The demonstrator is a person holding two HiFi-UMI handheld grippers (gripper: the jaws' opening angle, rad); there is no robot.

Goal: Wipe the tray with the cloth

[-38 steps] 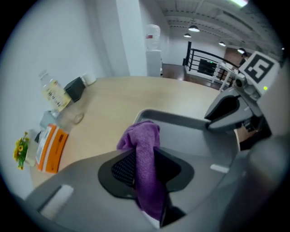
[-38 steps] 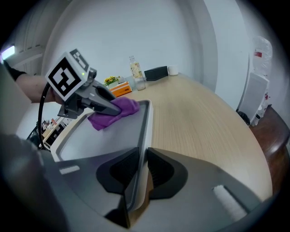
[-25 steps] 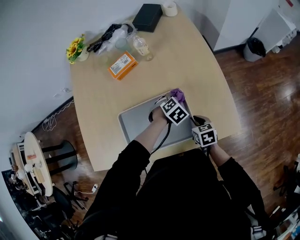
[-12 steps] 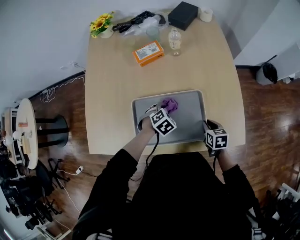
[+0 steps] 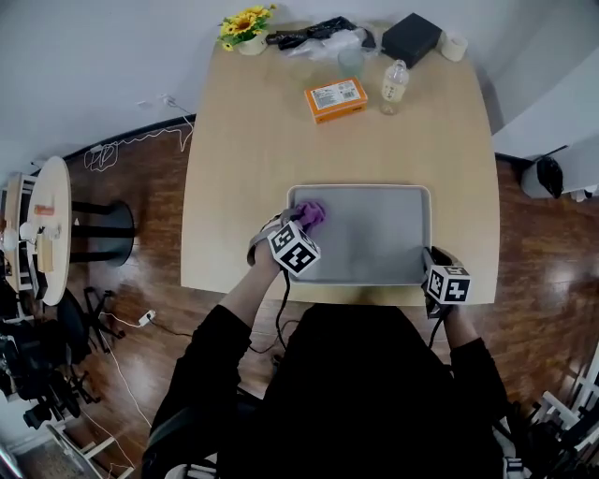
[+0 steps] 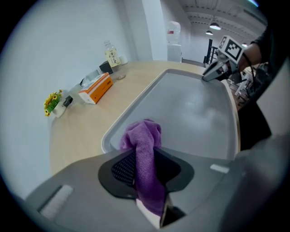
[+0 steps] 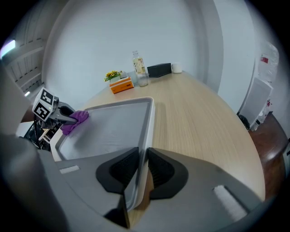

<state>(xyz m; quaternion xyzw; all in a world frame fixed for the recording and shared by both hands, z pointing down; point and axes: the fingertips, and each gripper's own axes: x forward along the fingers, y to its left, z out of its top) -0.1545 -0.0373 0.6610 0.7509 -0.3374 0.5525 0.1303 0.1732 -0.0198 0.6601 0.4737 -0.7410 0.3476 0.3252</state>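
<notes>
Left claw [image 6: 146, 174]: we see its 2 jaws closed on 1 purple cloth [image 6: 144, 145], which runs up between the pads and bunches just beyond the tips.
Cloth: the bunch rests on the tray floor, in the corner right in front of this claw.
Right claw [image 7: 141, 168]: we see its 2 jaws pinched close on the tray's rim, with 1 pad inside the wall and 1 outside.
Tray [image 5: 374, 234]: we count 1 grey tray lying flat. The left claw is at 1 short end and the right claw is at the opposite end, so the 2 claws are well apart.
Table [image 5: 243, 168]: 1 pale wooden top lies under the tray and both claws.
Beyond the tray, far from both claws: 1 orange box [image 5: 336, 100], 1 bottle [image 5: 393, 87], 1 clear cup [image 5: 351, 62], 1 black box [image 5: 413, 38], 1 white roll [image 5: 454, 46], 1 pot of yellow flowers [image 5: 245, 26] and 1 dark cable bundle [image 5: 309, 34].
</notes>
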